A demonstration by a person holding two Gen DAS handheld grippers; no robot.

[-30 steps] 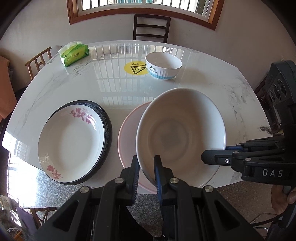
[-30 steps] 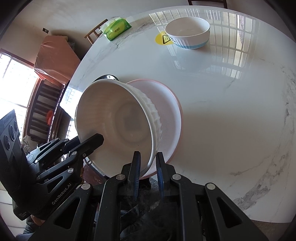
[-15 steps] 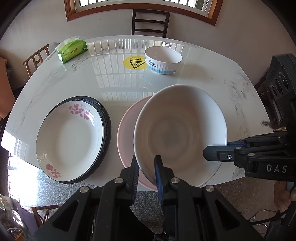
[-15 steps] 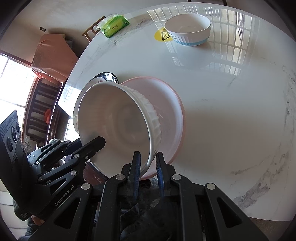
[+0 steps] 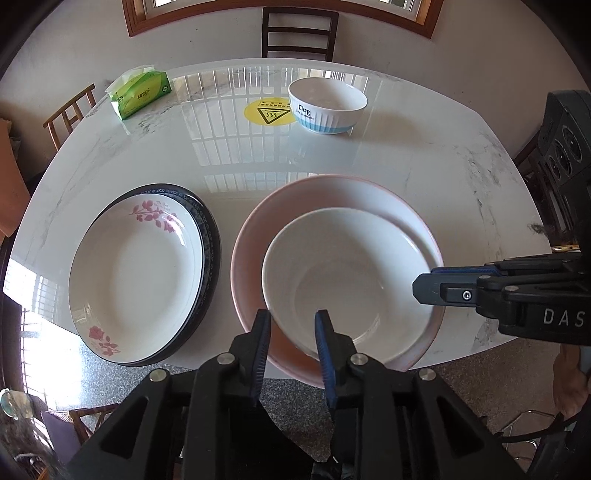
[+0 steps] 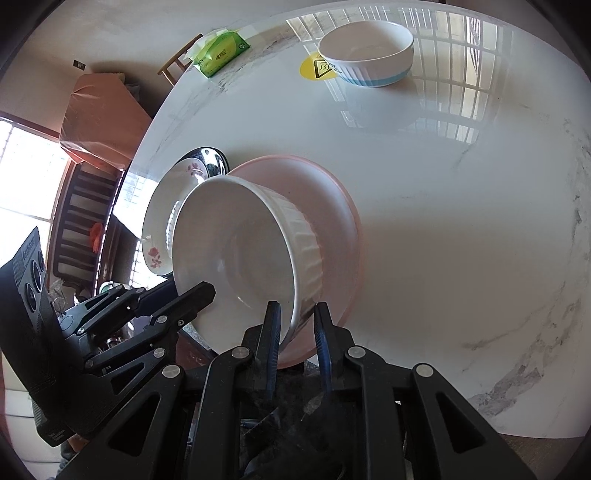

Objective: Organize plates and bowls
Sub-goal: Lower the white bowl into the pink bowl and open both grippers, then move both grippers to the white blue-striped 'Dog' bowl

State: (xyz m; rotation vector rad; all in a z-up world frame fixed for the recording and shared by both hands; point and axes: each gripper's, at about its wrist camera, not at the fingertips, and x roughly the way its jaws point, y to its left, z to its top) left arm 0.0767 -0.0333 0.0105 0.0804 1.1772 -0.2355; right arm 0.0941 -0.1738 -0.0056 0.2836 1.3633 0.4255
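Observation:
A large white ribbed bowl (image 5: 351,280) (image 6: 243,251) sits inside a wider pink bowl (image 5: 332,192) (image 6: 332,192) at the table's near edge. My left gripper (image 5: 291,328) is open, its fingers either side of the white bowl's near rim. My right gripper (image 6: 295,325) is open too, its fingers straddling the bowl's right rim; it shows in the left wrist view (image 5: 436,288). A white floral plate (image 5: 136,273) lies on a dark-rimmed plate (image 5: 210,236) to the left. A small white bowl with a blue band (image 5: 327,105) (image 6: 369,59) stands at the far side.
The white marble table (image 5: 424,155) carries a green tissue pack (image 5: 142,94) (image 6: 221,53) at the far left and a yellow warning sticker (image 5: 269,112). Wooden chairs (image 5: 299,33) stand round the table. The near table edge lies just under the bowls.
The white bowl has come down from a tilted, lifted hold into the pink bowl. Both grippers have opened off its rim.

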